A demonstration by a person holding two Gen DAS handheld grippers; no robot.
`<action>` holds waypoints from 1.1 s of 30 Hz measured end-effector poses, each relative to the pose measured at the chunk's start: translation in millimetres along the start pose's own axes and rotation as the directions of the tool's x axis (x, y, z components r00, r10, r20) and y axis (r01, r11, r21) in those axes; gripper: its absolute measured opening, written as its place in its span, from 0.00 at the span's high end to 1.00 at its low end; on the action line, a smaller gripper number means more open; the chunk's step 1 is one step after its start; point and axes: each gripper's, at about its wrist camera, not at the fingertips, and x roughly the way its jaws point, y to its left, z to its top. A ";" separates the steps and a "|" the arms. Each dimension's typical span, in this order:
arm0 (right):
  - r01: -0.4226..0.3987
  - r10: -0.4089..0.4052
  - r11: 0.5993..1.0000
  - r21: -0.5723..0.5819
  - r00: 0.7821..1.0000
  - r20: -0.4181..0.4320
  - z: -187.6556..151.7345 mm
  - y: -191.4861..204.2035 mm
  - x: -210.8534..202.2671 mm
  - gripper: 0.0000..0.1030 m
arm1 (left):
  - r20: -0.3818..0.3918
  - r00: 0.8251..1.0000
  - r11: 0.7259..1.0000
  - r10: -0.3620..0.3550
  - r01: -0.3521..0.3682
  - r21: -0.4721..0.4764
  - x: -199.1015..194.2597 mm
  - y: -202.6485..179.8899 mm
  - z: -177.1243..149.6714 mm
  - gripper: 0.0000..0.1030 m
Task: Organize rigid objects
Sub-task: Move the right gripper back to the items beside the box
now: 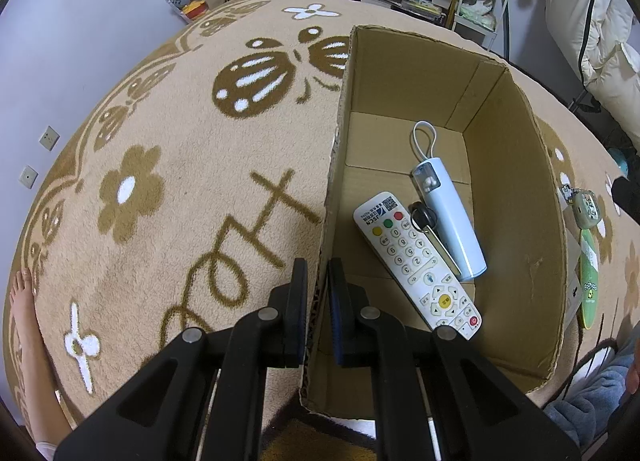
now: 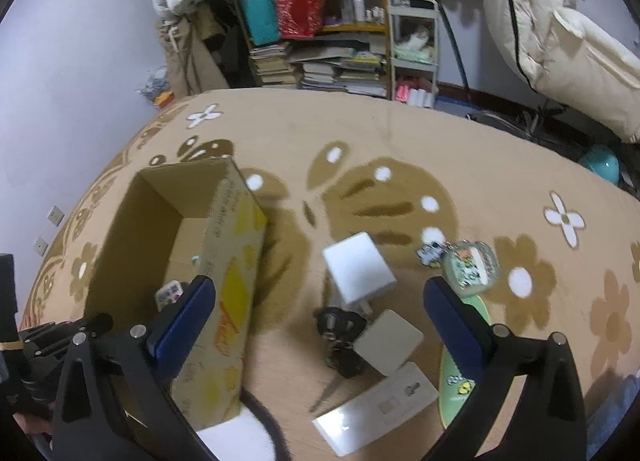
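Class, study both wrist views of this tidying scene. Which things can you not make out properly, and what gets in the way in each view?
- Dark object beside the white charger, right wrist view: motion blur; identity unclear.
- Box contents, right wrist view: near wall hides all but a bit of the remote.
- Green card, left wrist view: the box wall cuts it off.
- Keychain charm print, left wrist view: too small.

My cardboard box (image 1: 408,73) stood open on the rug, holding a white remote (image 1: 416,265), a key (image 1: 424,221) and a pale blue tube (image 1: 450,221) lying flat — outside it lay a white charger (image 2: 358,267) and a green card (image 2: 460,373)
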 end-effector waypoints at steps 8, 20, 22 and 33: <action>0.041 -0.041 0.999 0.006 0.998 -0.057 -7.3 -23.4 15.4 0.00 | -0.002 1.000 1.000 -0.011 0.011 -0.008 -1.2 -0.4 0.4 0.90; 0.010 0.005 0.994 0.113 0.990 -0.140 -17.0 -54.9 41.8 0.00 | -0.006 1.000 1.000 -0.010 0.010 0.007 -0.8 -0.8 0.3 0.92; 0.022 -0.005 0.994 0.111 0.989 -0.148 -18.5 -57.4 45.9 0.00 | -0.006 1.000 1.000 -0.008 0.008 0.008 -0.9 -0.8 0.4 0.92; 0.012 0.016 0.993 0.118 0.973 -0.230 -26.3 -63.5 71.5 0.26 | -0.007 1.000 1.000 -0.015 0.015 0.000 -1.5 0.1 1.0 0.92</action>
